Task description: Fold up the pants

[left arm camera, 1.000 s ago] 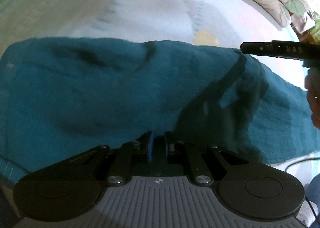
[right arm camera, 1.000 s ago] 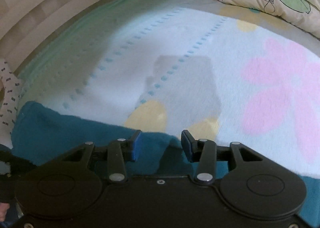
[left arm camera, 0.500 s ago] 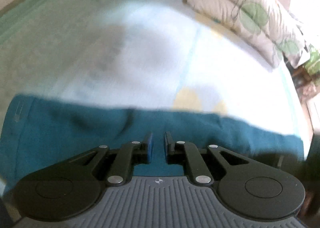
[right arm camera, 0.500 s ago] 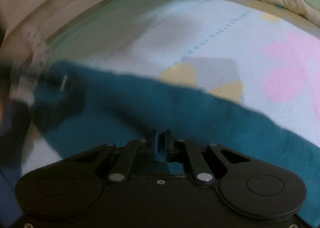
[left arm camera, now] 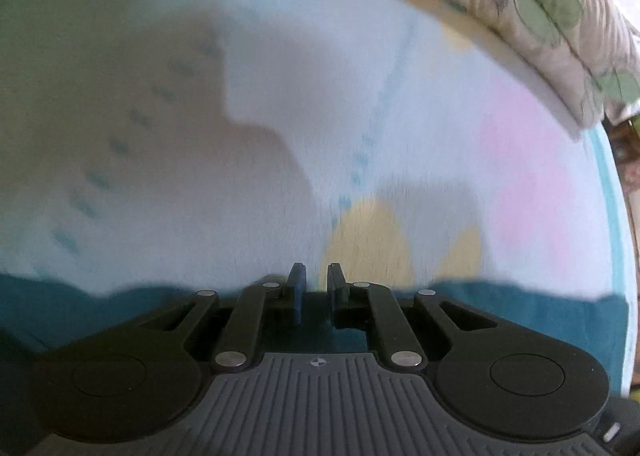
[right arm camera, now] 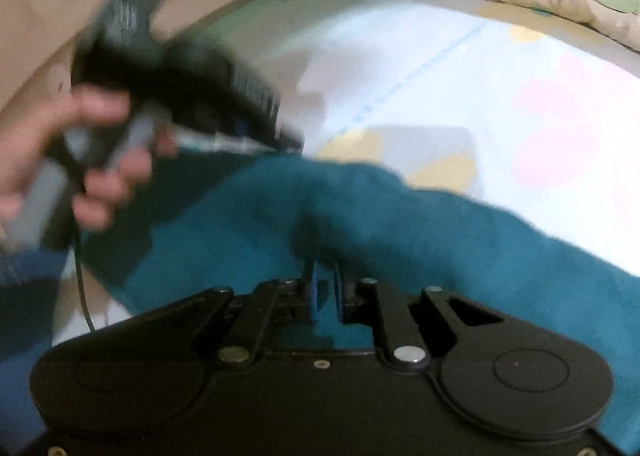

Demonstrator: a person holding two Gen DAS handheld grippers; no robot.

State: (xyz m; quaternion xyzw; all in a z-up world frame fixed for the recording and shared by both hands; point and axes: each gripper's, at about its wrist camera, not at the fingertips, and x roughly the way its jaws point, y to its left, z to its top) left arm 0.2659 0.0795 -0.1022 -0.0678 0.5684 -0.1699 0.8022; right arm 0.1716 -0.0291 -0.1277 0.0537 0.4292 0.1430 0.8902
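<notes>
Matt teal cloth pants [right arm camera: 440, 240] on fleecy blanket [left arm camera: 280, 104].

Pale blue blanket [left arm camera: 280, 104] printed with a pink flower [left arm camera: 532, 184], yellow petals [left arm camera: 368, 244] and dashed blue lines. A cream pillow [left arm camera: 532, 4] with green leaf print lies along its far right edge. Beige striped wall [right arm camera: 48, 16] at upper left.

1. The pants [right arm camera: 420, 240] are plain deep teal.
2. The blanket [left arm camera: 280, 104] on the bed is pale blue with pink and yellow blotches and dashed blue lines.
3. The pillow [left arm camera: 520, 4] at the bed's far edge is cream with green leaves.
4. Both tongs are black with blue pads.
</notes>
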